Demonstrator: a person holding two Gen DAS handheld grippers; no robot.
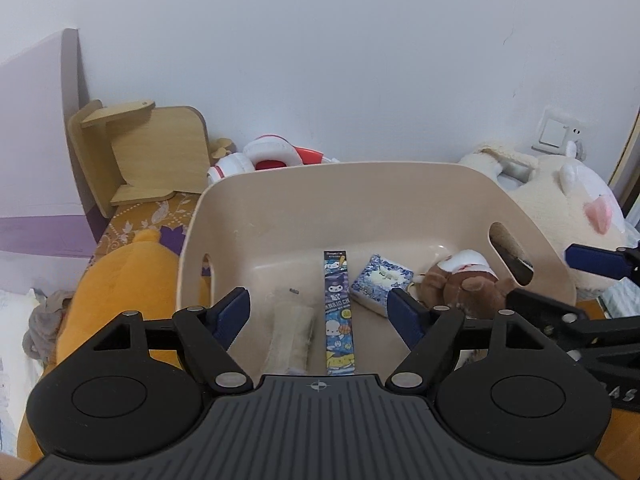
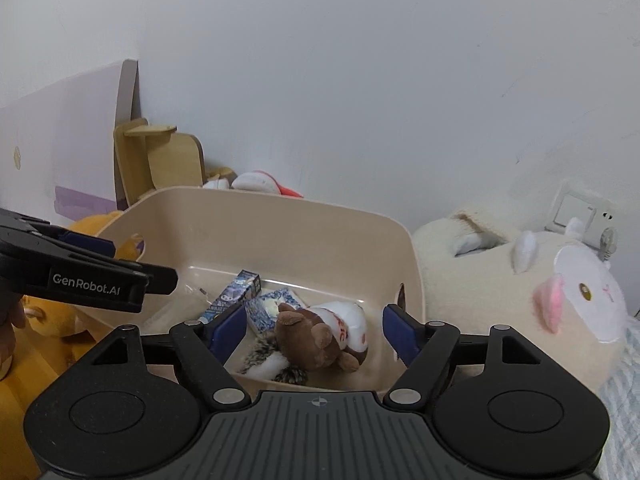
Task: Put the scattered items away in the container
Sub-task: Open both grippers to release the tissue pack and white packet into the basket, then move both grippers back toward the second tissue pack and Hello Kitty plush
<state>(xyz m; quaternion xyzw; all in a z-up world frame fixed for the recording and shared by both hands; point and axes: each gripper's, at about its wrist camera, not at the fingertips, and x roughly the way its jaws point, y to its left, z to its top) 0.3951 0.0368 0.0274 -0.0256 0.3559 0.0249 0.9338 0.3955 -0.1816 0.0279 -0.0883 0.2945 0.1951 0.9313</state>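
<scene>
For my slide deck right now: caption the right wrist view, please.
Open right gripper hovers over the beige bin holding a brown plush toy, patterned boxes and a fuzzy item.

Both views are evenly lit by soft, cool indoor light with no hard shadows; the white wall (image 1: 340, 60) reads as a flat bluish grey. The fisheye lens bends straight lines toward the edges, and dark vignette corners show at the upper left and upper right of each frame. Faint shading sits inside the beige container (image 1: 280, 216), under its near rim. The right wrist view is slightly softer: the cream plush (image 2: 520, 280) at its right edge looks smeared. There is no glare beyond dull sheen on the black claw housings along the bottom.
</scene>
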